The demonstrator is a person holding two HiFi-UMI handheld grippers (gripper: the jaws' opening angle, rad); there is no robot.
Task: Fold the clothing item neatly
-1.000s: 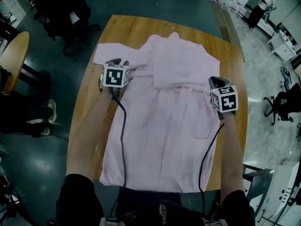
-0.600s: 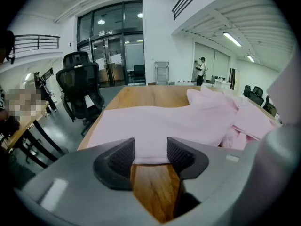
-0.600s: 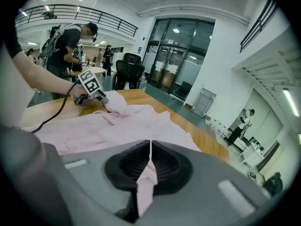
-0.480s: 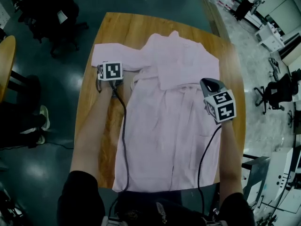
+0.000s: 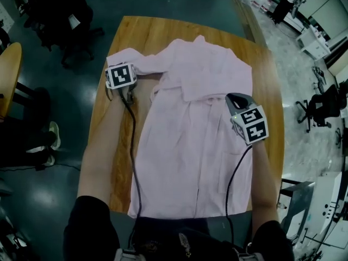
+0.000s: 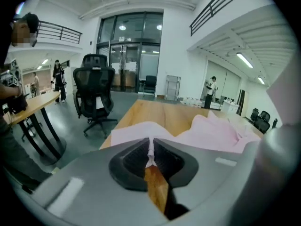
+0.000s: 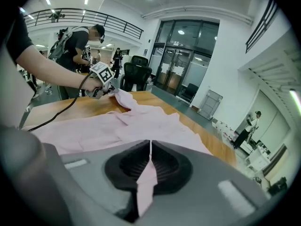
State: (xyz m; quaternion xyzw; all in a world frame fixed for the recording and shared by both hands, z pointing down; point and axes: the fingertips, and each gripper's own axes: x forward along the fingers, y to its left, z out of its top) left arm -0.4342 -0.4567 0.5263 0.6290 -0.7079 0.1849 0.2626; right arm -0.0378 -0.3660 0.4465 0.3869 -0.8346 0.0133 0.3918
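Observation:
A pale pink shirt (image 5: 196,145) lies face up on the wooden table (image 5: 163,29), collar at the far end. My left gripper (image 5: 128,64) is at the shirt's left sleeve (image 5: 149,61), near the table's left edge. Its jaws have just been closing, and in the left gripper view the left gripper (image 6: 150,155) pinches a thin fold of the sleeve (image 6: 136,132) between its pads. My right gripper (image 5: 231,98) is over the shirt's right chest, shut on a fold of pink cloth. The right gripper (image 7: 150,157) shows that fabric running through its closed slit.
Black office chairs (image 5: 70,4) stand beyond the table's far left corner, one of them close (image 6: 94,93). A round wooden table (image 5: 11,69) is at the left. People stand in the background. The floor drops away on all sides of the table.
My left gripper moved outward to the left sleeve's end, opened, then shut on it; the sleeve is now bunched and lifted. My right gripper shifted slightly left over the shirt.

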